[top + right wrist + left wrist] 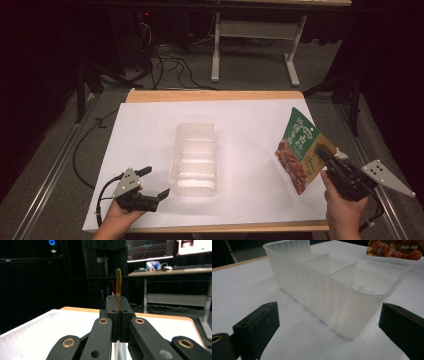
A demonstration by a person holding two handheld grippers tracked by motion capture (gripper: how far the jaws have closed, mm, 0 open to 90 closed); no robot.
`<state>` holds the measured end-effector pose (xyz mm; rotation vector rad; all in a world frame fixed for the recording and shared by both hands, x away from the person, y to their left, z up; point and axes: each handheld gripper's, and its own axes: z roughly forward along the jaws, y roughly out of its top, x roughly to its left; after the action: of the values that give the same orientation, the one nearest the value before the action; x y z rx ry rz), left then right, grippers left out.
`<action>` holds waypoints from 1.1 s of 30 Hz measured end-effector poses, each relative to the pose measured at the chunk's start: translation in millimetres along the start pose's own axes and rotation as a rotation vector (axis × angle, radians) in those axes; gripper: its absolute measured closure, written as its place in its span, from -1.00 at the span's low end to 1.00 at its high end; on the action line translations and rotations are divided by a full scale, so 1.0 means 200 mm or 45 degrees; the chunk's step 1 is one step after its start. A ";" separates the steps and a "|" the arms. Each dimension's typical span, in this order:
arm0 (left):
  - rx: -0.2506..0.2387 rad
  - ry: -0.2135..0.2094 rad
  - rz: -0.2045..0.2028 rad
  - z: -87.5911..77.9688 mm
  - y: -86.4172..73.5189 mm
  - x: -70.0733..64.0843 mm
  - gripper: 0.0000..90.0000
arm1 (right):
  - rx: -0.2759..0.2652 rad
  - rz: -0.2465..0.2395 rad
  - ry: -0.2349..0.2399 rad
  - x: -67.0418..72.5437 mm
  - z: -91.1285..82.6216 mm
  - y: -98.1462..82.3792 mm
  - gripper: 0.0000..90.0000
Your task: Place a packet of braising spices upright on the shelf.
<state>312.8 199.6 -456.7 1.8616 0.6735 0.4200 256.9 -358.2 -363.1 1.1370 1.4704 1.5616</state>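
A snack packet (300,152) is pinched by one edge in the closed right hand-held gripper (326,156), held above the surface (145,130), right of the clear tray (195,158). The left hand-held gripper (152,182) is held open beside the tray. With so thin a pinch, the packet could be swung loose and dropped short of the tray.

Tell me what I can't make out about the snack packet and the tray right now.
- Snack packet: right gripper covers its lower right corner in the high view; its print is too small to read.
- Same packet, left gripper view: cut off by the top edge.
- Clear divided tray: far compartment floor hidden behind the dividers.
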 end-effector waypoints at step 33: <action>-0.004 -0.028 0.006 -0.01 0.01 -0.01 -0.91 | 0.212 -0.084 -0.050 -0.05 -0.02 -0.15 0.70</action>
<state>310.4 200.7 -454.6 1.8627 0.6534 0.4031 255.4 -366.0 -394.2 1.1938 1.6193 1.3848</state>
